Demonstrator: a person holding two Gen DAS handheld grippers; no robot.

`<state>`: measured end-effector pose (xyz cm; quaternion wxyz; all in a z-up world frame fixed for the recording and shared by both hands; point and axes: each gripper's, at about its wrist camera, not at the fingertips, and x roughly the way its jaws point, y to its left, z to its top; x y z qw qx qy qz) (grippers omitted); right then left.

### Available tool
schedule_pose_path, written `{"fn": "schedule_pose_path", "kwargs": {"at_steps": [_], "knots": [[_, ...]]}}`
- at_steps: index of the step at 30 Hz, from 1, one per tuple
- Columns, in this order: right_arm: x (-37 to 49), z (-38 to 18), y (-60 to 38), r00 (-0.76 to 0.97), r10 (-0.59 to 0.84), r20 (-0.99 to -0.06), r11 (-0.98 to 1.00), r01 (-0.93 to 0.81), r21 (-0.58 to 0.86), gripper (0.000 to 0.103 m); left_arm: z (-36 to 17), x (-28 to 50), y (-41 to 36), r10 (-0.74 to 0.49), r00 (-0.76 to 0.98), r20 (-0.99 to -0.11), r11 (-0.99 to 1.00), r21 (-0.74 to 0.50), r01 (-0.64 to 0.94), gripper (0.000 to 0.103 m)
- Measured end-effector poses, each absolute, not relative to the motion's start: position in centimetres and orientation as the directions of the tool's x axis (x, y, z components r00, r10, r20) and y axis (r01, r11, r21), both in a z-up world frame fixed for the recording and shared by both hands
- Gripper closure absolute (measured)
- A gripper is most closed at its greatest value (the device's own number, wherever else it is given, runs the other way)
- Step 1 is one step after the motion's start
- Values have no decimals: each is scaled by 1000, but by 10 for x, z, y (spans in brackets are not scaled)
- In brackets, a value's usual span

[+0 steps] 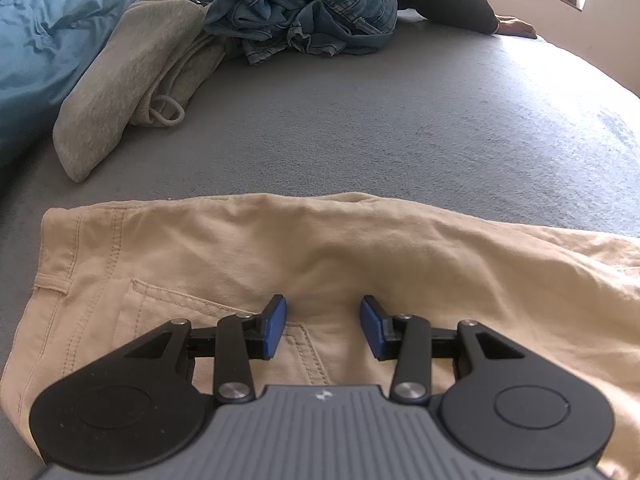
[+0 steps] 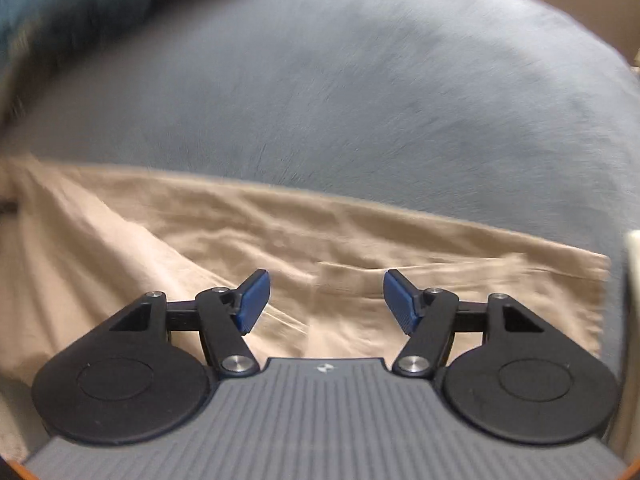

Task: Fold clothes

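Note:
Beige trousers [image 1: 248,248] lie spread on the grey bed cover [image 1: 400,120]. In the left wrist view their waistband, belt loop and back pocket sit at the left. My left gripper [image 1: 323,326] hangs over the seat area, open, with only flat cloth below its blue pads [image 1: 276,328]. In the right wrist view, which is blurred, a trouser leg [image 2: 360,240] runs to a hem at the right. My right gripper [image 2: 326,300] stands open above that leg with nothing between its fingers.
A grey sweatshirt [image 1: 132,84] with a drawstring, crumpled denim jeans [image 1: 304,12] and a blue duvet [image 1: 52,40] lie at the far left of the bed. A person's dark sleeve and hand [image 1: 516,26] rest at the far edge. Bare cover lies between.

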<state>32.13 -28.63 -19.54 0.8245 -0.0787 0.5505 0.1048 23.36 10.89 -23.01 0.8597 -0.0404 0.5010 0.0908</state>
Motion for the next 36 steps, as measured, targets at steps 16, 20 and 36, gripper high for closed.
{"fn": "schedule_pose_path", "kwargs": {"at_steps": [16,20,36], "knots": [[189,-91,-425,319,-355,-879,907,348,-240,98,-230,233,116,90,496,-863,981,-9,-195,60],[168,-97,-423,254,-413,-875,881,355,-312,86,-230,234,116,93,496,-863,980,-9,-199,60],[321,-224,-236,252,170,-953,778,-628,-27,72,-228,232,114,97,504,-858,984,6,-178,60]]}}
